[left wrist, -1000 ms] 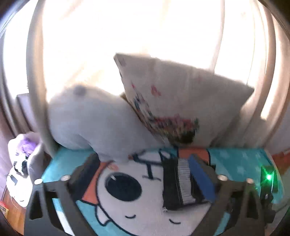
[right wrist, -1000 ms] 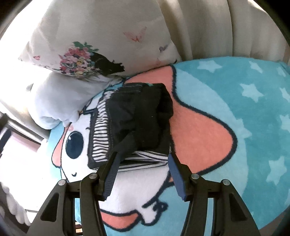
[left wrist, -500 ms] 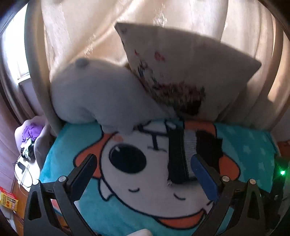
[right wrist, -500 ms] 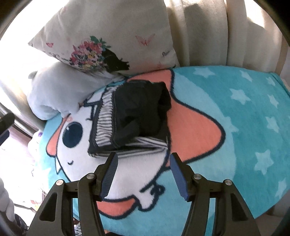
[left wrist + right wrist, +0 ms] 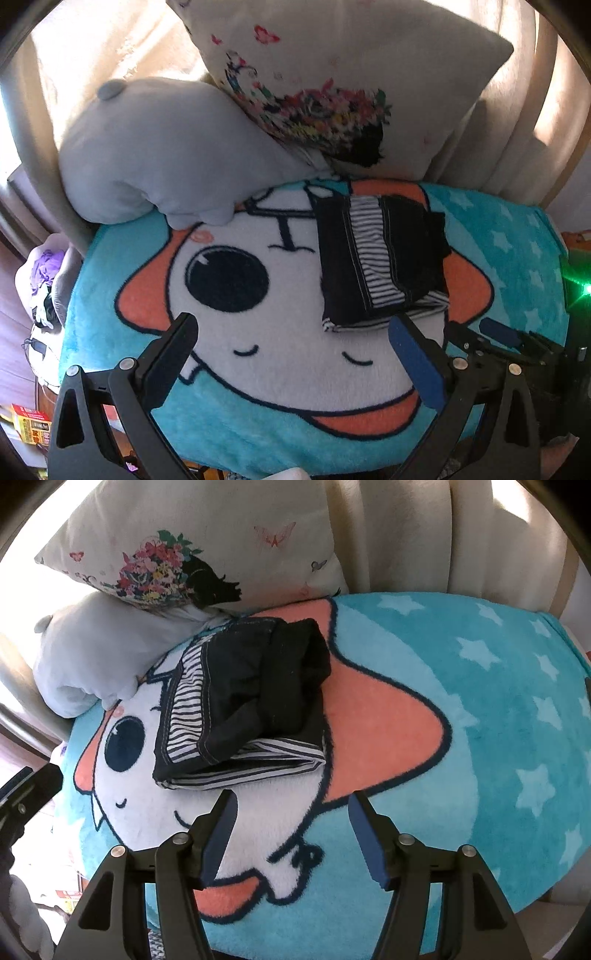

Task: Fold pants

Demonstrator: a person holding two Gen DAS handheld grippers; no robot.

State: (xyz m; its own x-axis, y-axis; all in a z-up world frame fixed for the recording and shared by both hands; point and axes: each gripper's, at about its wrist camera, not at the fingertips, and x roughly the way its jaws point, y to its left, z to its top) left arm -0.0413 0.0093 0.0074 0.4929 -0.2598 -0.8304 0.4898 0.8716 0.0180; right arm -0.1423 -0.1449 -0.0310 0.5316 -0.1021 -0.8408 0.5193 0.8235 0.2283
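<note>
Surface: a blanket (image 5: 498,709) in teal with a cartoon face, spread over a seat.
Right gripper (image 5: 291,812): jaws are seen opening, nothing between them, held just short of the pants.
Left gripper (image 5: 291,332): jaws spread wide, nothing gripped, over the cartoon face.
Pants (image 5: 255,686): folded in a black, stripe-lined stack, laid on the blanket just beyond both grippers.
Behind: a floral pillow (image 5: 192,542) and a grey plush (image 5: 166,147) are propped against curtains (image 5: 406,531).

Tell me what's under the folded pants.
The folded pants lie on the cartoon blanket, across its white face and orange ear. The print beneath them is covered; whatever lies under the blanket can't be seen.
</note>
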